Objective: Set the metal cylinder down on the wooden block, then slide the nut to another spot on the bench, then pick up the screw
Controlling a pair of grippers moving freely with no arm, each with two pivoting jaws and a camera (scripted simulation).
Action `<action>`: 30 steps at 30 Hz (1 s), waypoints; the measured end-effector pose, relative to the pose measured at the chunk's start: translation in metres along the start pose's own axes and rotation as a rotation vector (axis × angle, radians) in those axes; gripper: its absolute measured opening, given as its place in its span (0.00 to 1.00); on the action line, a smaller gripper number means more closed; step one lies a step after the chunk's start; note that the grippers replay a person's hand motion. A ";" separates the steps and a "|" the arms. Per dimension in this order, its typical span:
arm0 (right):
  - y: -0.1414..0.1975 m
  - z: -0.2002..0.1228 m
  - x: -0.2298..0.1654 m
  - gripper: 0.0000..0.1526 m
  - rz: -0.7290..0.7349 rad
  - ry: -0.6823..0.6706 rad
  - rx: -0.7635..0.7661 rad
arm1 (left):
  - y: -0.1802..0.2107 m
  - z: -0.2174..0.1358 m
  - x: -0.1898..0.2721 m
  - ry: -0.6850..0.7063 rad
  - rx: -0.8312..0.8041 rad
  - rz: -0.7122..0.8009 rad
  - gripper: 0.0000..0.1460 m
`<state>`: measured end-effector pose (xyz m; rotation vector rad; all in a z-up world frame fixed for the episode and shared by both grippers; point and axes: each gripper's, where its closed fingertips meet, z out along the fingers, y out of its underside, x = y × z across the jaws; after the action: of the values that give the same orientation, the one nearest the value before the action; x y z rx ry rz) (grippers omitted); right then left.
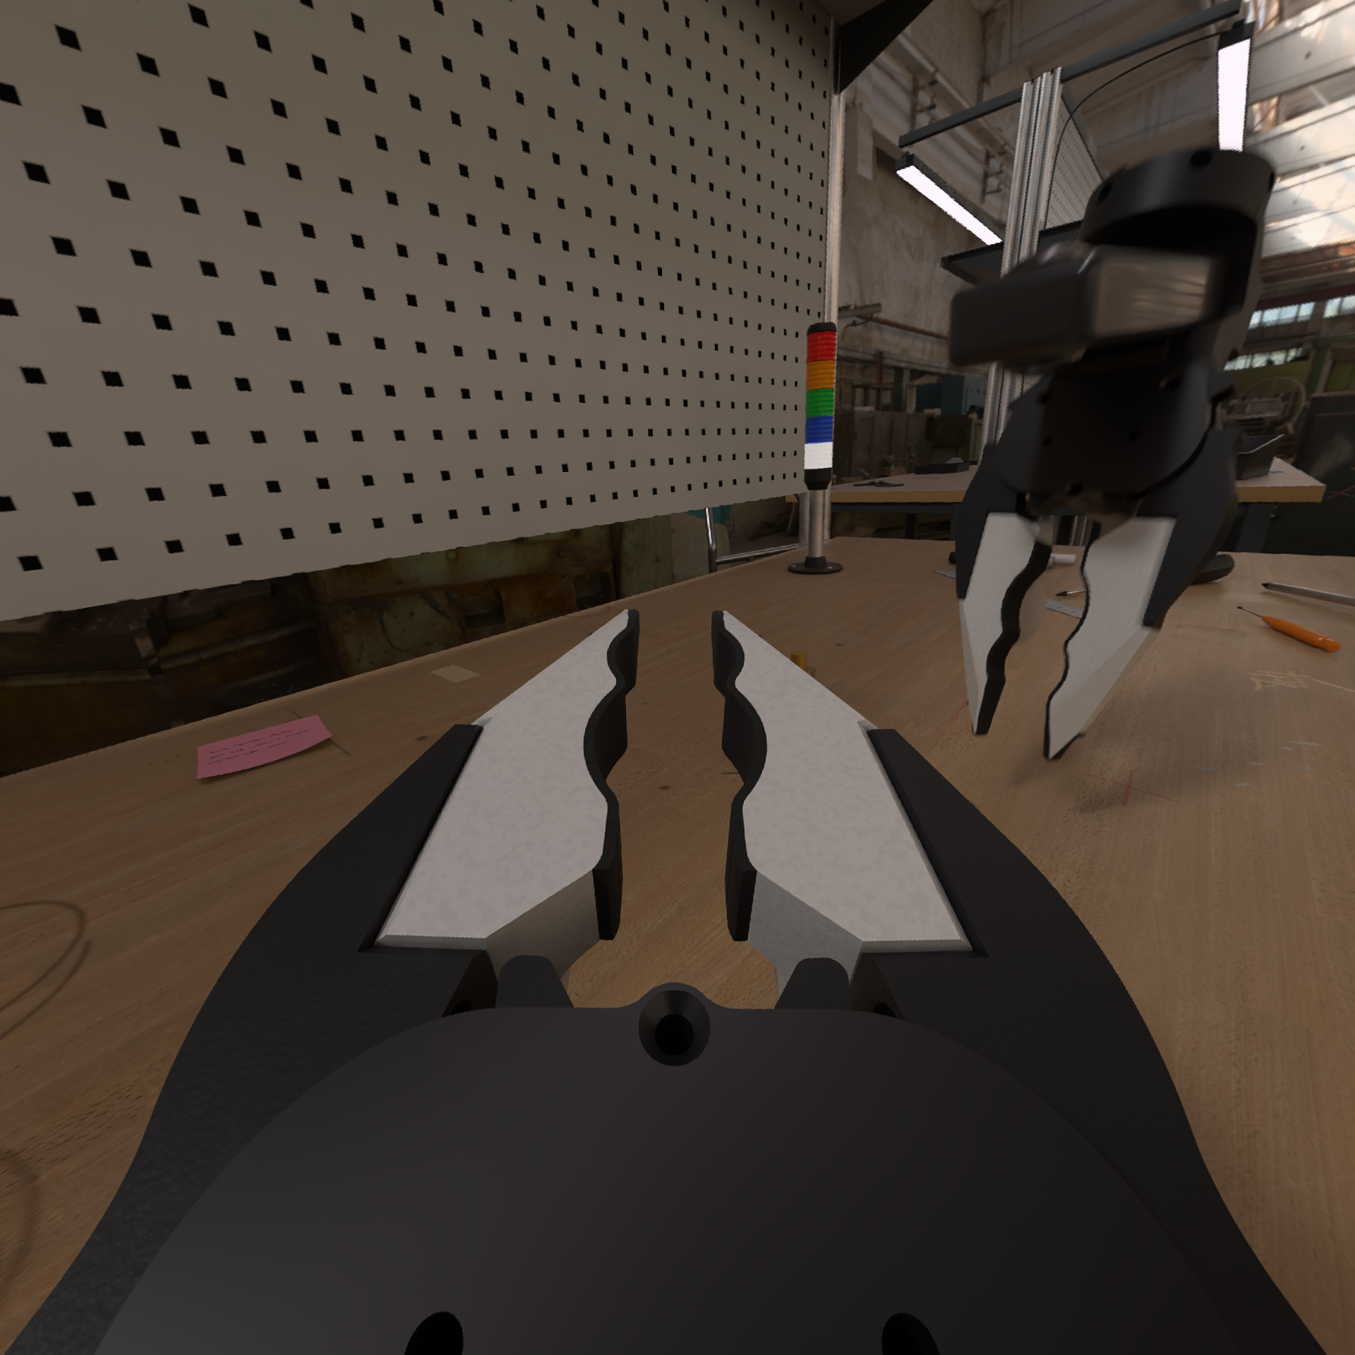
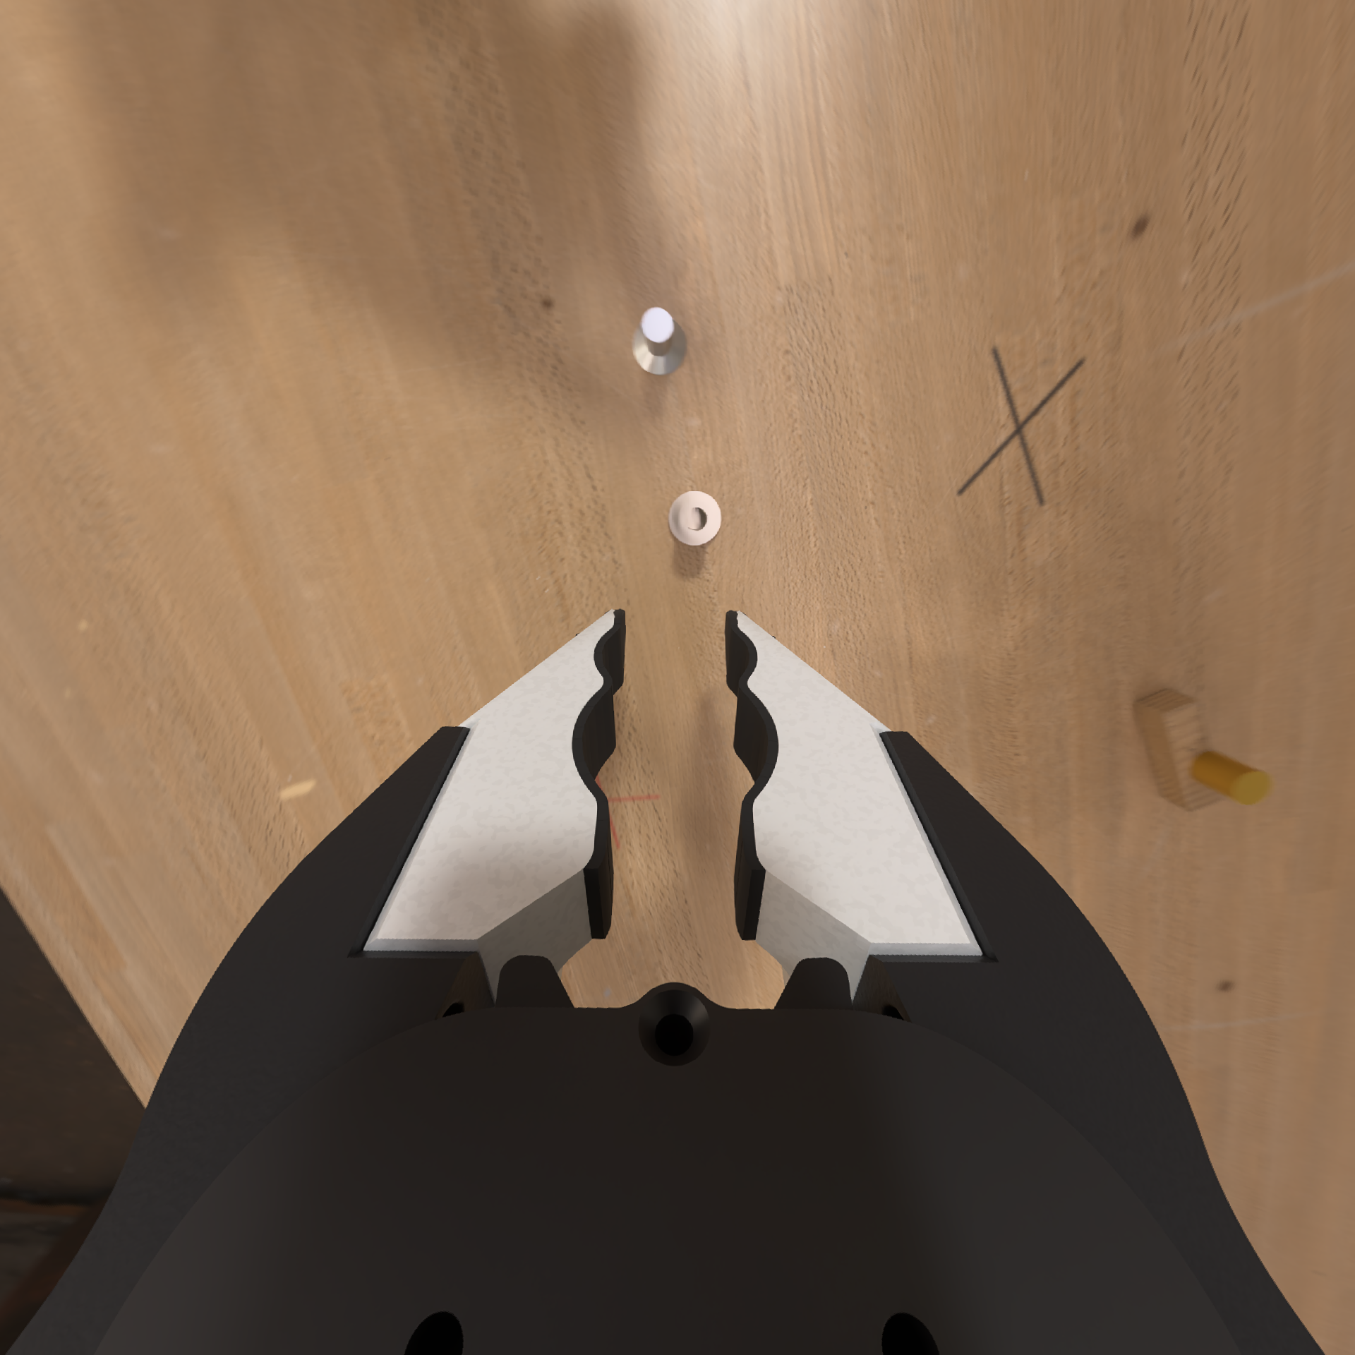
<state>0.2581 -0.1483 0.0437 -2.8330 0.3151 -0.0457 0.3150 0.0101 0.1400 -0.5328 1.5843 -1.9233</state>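
Black housing of the right gripper (image 2: 674, 623) fills the lower part of its wrist view; its jaws stand apart with nothing between them, pointing down at the tabletop (image 2: 293, 366). Just ahead of the jaw tips lies one nut (image 2: 694, 518), flat on its face with the bore upward. Farther along the same line stands one screw (image 2: 658, 341), resting on its head with the shank up. Both sit close to the jaw axis, so this gripper appears lined up for the sliding step, judged the step in hand. Well to the right of the jaws lies one wooden block (image 2: 1173, 740) with one yellow metal cylinder (image 2: 1232, 781) on it, its axis appearing roughly perpendicular to the tabletop; the first step thus appears done. One pencilled cross (image 2: 1019, 429) marks the tabletop ahead and to the right of the jaws, and one faint red cross (image 2: 619, 803) lies beneath them.

The left gripper (image 1: 674, 623) hovers level above the tabletop, jaws likewise apart and empty, presumably held clear of the work. Ahead and to its right, the right gripper hangs tips-down. Beyond stand one pegboard (image 1: 366, 293) and one signal tower (image 1: 820, 410); one pink note (image 1: 262, 744) lies left of the jaws, and one orange-handled screwdriver (image 1: 1298, 634) far right.
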 end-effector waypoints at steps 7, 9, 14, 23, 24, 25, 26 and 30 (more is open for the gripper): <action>0.010 0.021 0.009 0.20 0.047 -0.014 -0.034 | 0.000 -0.002 -0.001 -0.006 -0.001 0.005 0.13; 0.012 0.023 0.008 0.24 0.032 -0.014 -0.047 | 0.002 -0.002 0.000 -0.003 -0.011 0.013 0.13; 0.015 0.022 0.009 0.27 0.018 -0.001 -0.031 | 0.004 -0.001 0.003 0.010 -0.024 0.019 0.14; -0.012 0.032 0.006 0.16 0.077 0.010 0.090 | 0.002 -0.001 0.002 0.007 -0.016 0.016 0.14; -0.012 0.035 0.005 0.15 0.086 0.005 0.091 | 0.002 -0.001 0.002 0.007 -0.013 0.014 0.14; -0.013 0.037 0.004 0.15 0.098 -0.012 0.098 | 0.002 -0.001 0.002 0.008 -0.010 0.011 0.14; -0.013 0.038 0.003 0.14 0.107 -0.023 0.101 | 0.001 -0.002 0.002 0.009 -0.008 0.009 0.14; -0.014 0.041 0.005 0.07 0.123 0.006 0.103 | 0.001 -0.002 0.002 0.010 -0.006 0.006 0.14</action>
<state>0.2687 -0.1253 0.0088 -2.7061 0.4732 -0.0440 0.3126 0.0102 0.1388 -0.5203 1.5965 -1.9206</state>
